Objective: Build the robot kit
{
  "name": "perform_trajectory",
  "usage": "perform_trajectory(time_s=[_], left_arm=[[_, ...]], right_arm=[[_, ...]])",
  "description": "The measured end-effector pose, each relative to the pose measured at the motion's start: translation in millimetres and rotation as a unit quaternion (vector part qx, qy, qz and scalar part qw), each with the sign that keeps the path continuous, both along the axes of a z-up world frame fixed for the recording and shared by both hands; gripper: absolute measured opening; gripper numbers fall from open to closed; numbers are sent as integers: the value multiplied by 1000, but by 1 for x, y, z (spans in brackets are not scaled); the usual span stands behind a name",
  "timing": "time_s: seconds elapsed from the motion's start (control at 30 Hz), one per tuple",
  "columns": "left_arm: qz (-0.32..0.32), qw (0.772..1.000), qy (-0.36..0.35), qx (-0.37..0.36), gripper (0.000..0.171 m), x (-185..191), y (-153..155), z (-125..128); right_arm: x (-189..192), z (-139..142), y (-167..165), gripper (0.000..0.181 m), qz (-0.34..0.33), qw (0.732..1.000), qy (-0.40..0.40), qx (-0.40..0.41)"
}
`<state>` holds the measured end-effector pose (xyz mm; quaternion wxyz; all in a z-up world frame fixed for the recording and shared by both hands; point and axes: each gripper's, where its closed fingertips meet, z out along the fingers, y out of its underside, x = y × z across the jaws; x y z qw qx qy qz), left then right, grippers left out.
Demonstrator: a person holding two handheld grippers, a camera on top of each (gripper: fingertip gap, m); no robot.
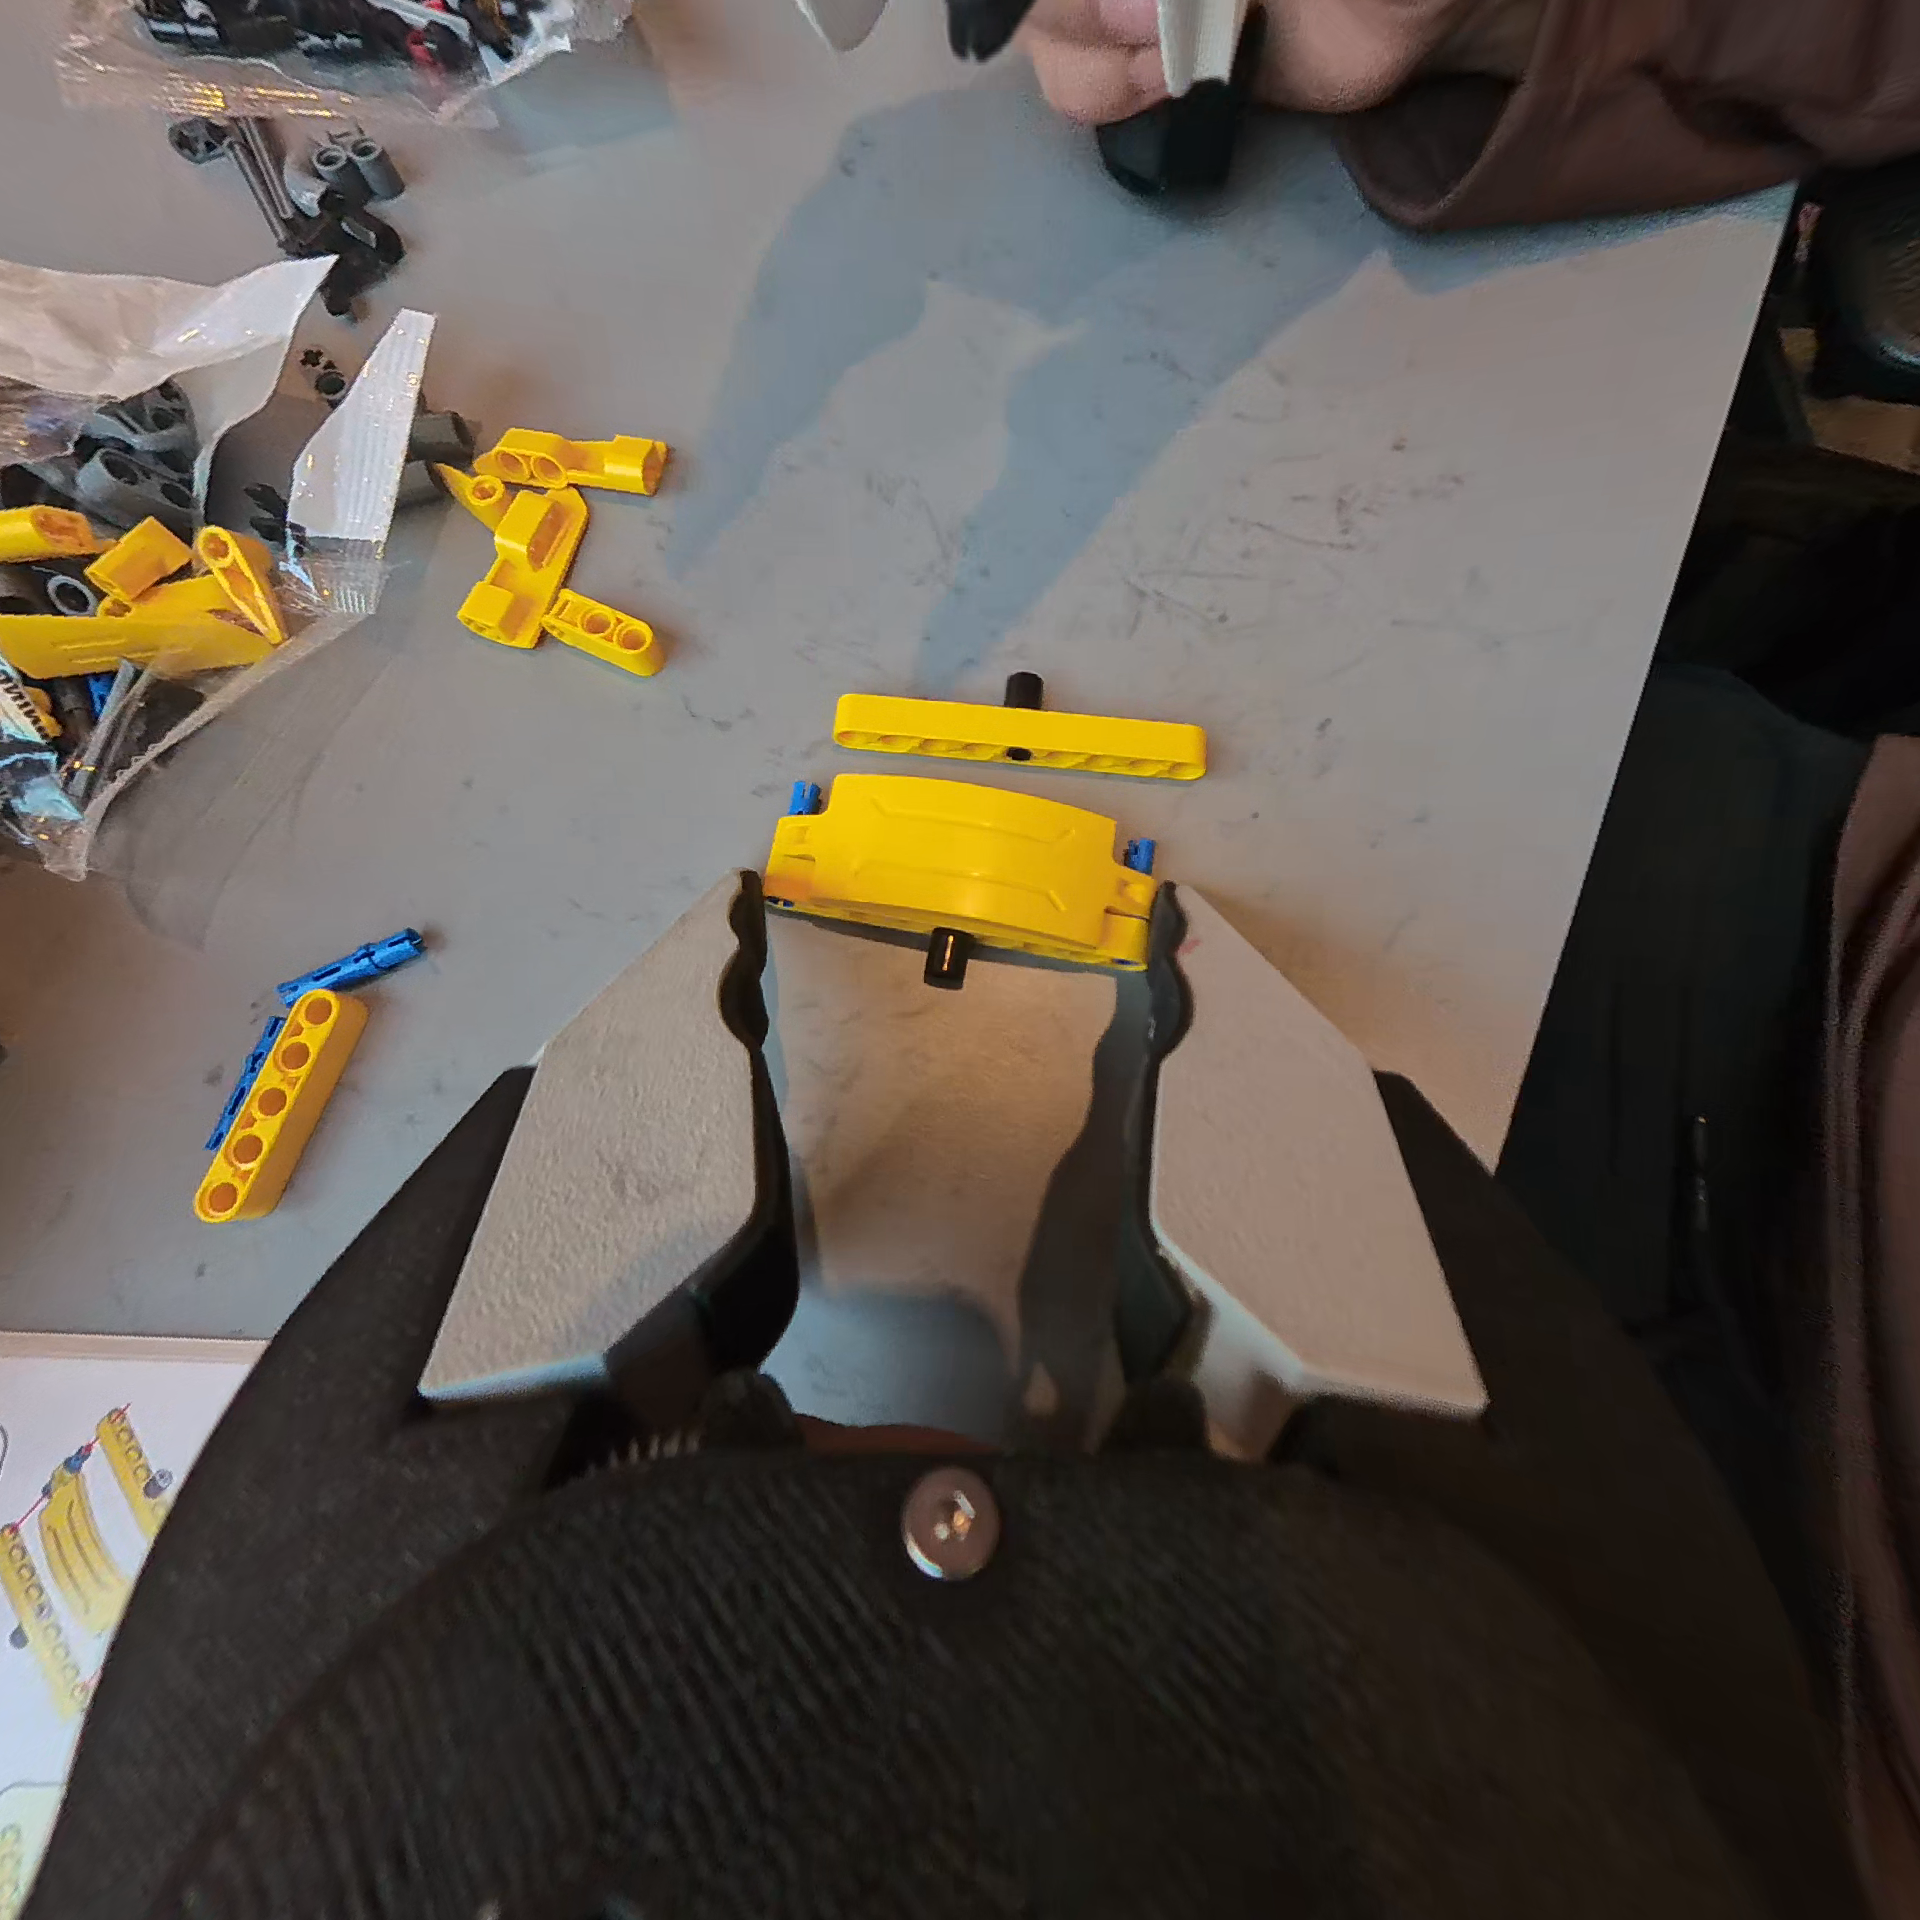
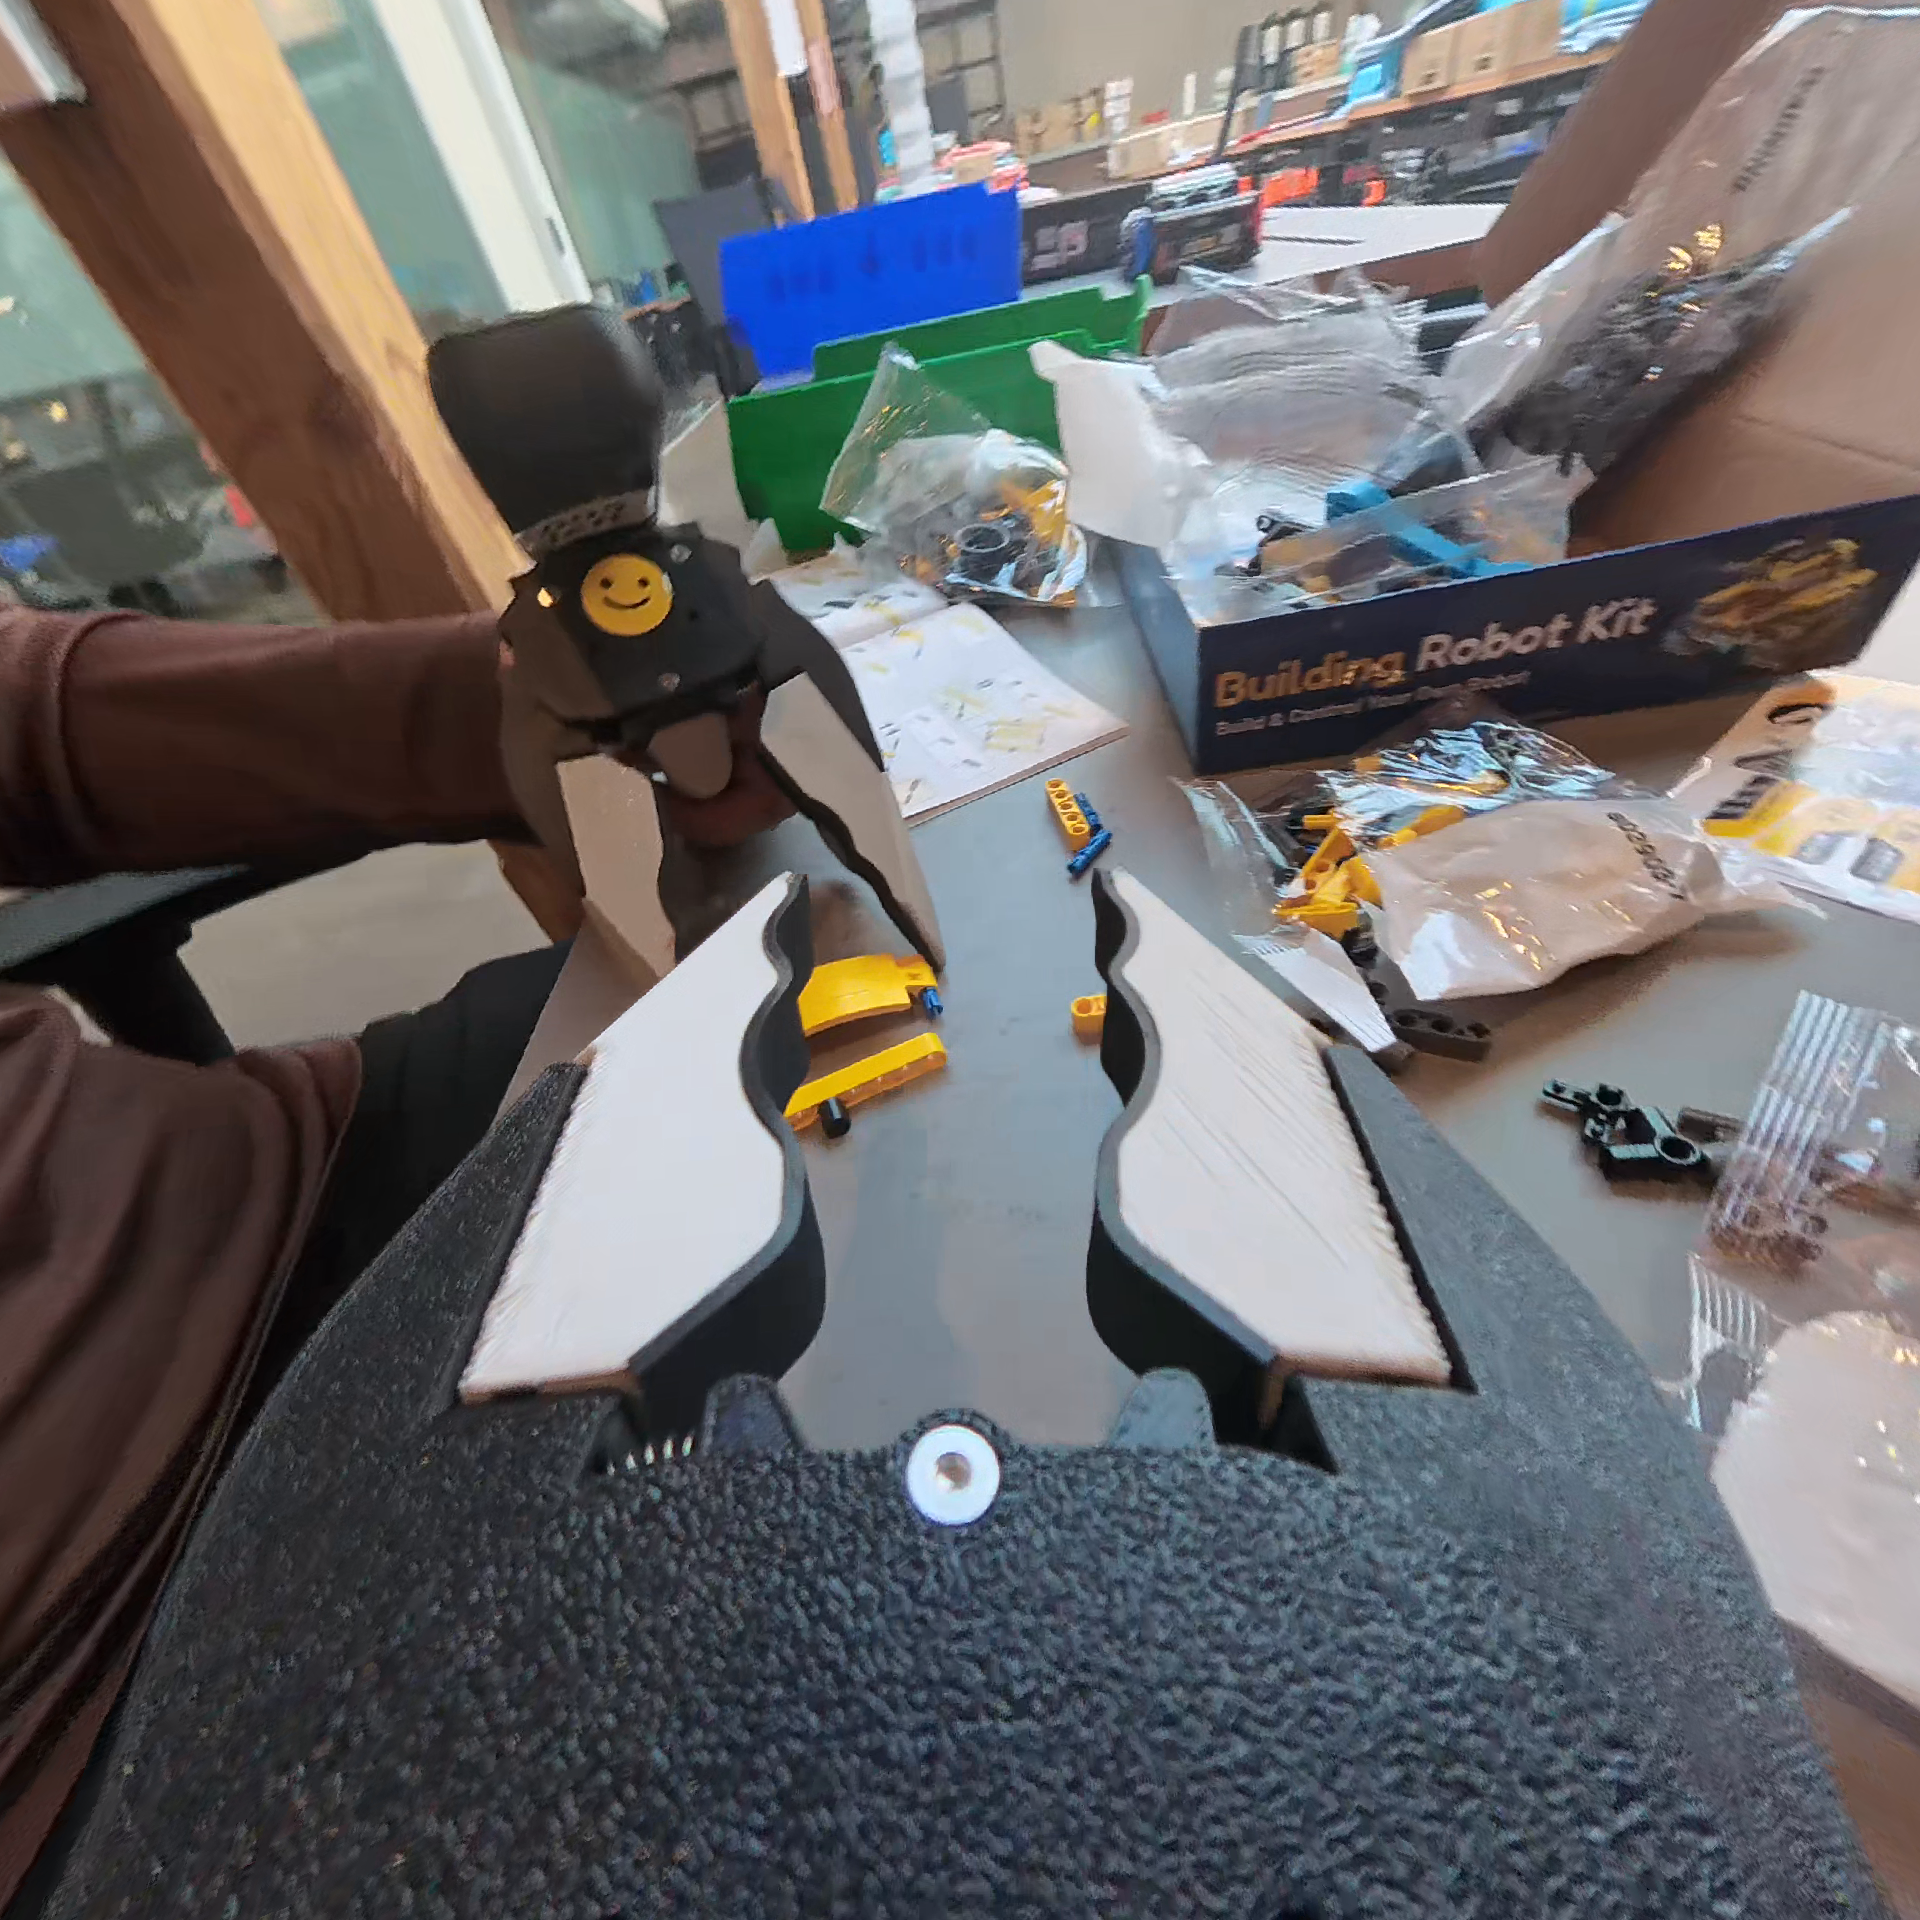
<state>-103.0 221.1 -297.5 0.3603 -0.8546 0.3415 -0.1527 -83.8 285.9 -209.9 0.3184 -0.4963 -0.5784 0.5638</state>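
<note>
Left claw (image 1: 958,902) spread, tips flanking yellow curved panel (image 1: 961,862); right claw (image 2: 948,914) agape, empty.

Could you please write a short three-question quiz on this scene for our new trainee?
1. True or false: the left hand-held gripper has its fingertips at the two ends of the curved yellow panel.
2. What lies just beyond that panel on the table? A) a long yellow beam B) a green bin C) a booklet
3. Is the right hand-held gripper holding anything?

Key: 1 true; 2 A, the long yellow beam; 3 no, it is open and empty.
</note>
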Motion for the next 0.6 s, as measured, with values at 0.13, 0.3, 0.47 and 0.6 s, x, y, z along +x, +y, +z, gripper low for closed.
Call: perform_trajectory(time_s=[0.13,0.3,0.47,0.6], left_arm=[[1,1000,4,4,72,0,0,0],[24,1000,6,6,72,-1,-3,0],[44,999,2,2,72,-3,-2,0],[44,999,-6,-3,72,-3,-2,1]], right_arm=[[-5,-2,4,55,-46,999,-10,-20],[-16,12,-18,55,-87,995,36,-36],[-20,4,-23,53,-96,995,11,-11],[-13,18,-13,52,-89,992,58,-65]])
